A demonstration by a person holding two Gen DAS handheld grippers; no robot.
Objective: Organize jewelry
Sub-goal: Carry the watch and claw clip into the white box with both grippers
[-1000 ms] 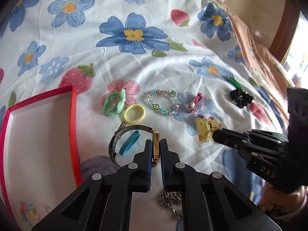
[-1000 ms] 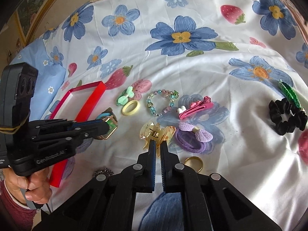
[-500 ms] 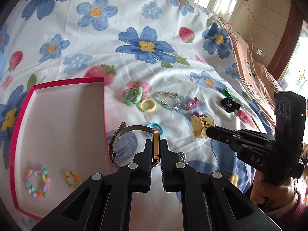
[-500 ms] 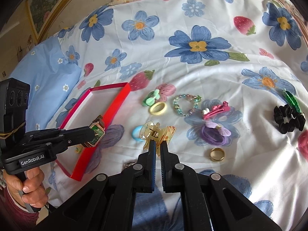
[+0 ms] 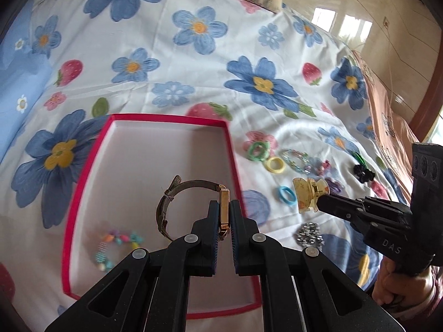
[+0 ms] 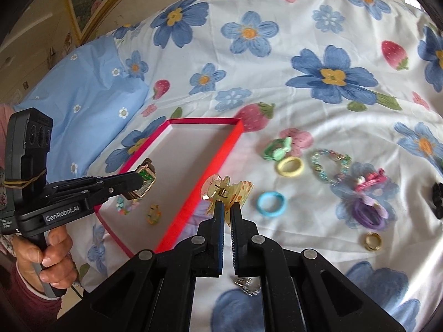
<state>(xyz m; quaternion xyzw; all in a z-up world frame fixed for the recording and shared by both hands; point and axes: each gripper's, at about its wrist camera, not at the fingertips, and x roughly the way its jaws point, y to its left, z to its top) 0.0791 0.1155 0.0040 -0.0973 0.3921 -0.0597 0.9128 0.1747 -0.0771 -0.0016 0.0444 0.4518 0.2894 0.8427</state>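
My left tongs (image 5: 224, 215) are clamped on the case of a watch (image 5: 193, 204), held in the air above the red-rimmed box (image 5: 91, 166); the band loops out to the left. A bead bracelet (image 5: 116, 246) lies on the box floor below. My right tongs (image 6: 226, 213) pinch a yellow hair claw (image 6: 227, 191) by its hinge, aloft just beside the box's right wall. On the flowered bedsheet (image 6: 277, 63) I see a blue ring (image 6: 270, 204), a yellow ring (image 6: 290, 166), a green tie (image 6: 275, 149), a gold ring (image 6: 372, 241).
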